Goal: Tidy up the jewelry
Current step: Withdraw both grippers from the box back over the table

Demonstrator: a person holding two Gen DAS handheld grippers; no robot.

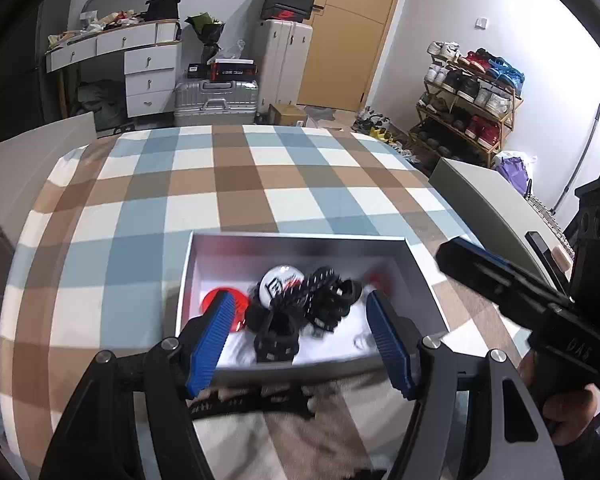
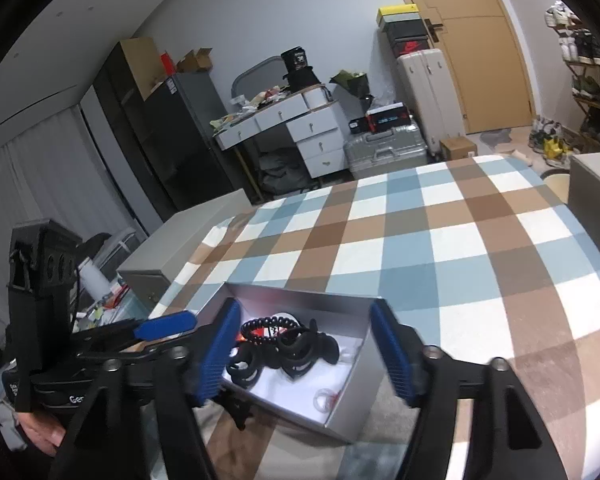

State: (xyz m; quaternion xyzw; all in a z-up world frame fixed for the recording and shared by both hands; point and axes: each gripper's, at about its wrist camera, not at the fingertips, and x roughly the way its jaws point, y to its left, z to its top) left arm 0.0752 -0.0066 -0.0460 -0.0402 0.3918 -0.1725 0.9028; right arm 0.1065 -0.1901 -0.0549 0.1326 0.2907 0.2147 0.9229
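Observation:
A silver open box [image 1: 422, 276] sits on the checked bed near me; it also shows in the right wrist view [image 2: 352, 392]. Inside lie black hair clips and coil ties [image 1: 320, 300], a white round badge [image 1: 278, 282] and a red disc [image 1: 242, 302]. The clips [image 2: 296, 354], a black coil tie [image 2: 266, 328] and a clear ring [image 2: 325, 398] show in the right wrist view. My left gripper [image 1: 298, 320] is open above the box's near side, empty. My right gripper [image 2: 304, 344] is open over the box, empty; it appears at the right of the left wrist view [image 1: 500, 280].
A black strap-like item [image 1: 252, 398] lies on the bed just in front of the box. Grey side panels [image 1: 484, 204] flank the bed. Beyond the bed stand a white desk [image 1: 140, 60], suitcases [image 1: 216, 100] and a shoe rack [image 1: 468, 104].

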